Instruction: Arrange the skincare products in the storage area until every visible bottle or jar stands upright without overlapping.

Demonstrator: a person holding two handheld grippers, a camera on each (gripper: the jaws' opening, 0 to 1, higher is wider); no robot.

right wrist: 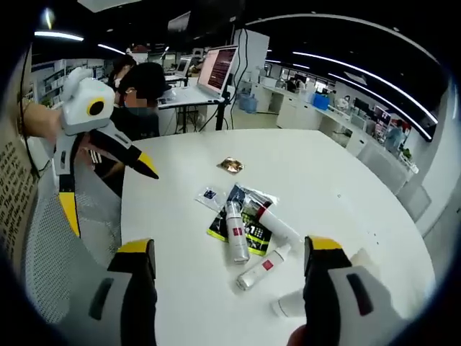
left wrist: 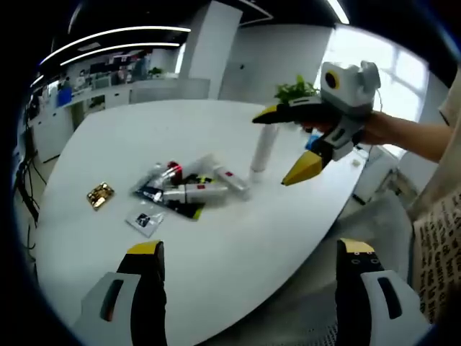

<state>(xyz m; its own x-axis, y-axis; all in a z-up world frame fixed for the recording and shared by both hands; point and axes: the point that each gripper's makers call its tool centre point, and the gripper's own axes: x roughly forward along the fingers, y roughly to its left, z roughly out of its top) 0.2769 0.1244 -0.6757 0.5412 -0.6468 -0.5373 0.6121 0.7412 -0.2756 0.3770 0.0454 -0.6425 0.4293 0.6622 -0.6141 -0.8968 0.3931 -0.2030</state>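
Skincare bottles (left wrist: 191,189) mostly lie flat in a messy pile in the middle of the white bench (left wrist: 238,245), some on top of others. One white tube (left wrist: 263,151) already stands up, apart from the pile. So most of the job is left. The left gripper (left wrist: 252,259) and the right gripper (right wrist: 227,256) both have their fingers wide apart, holding nothing, above the bench.
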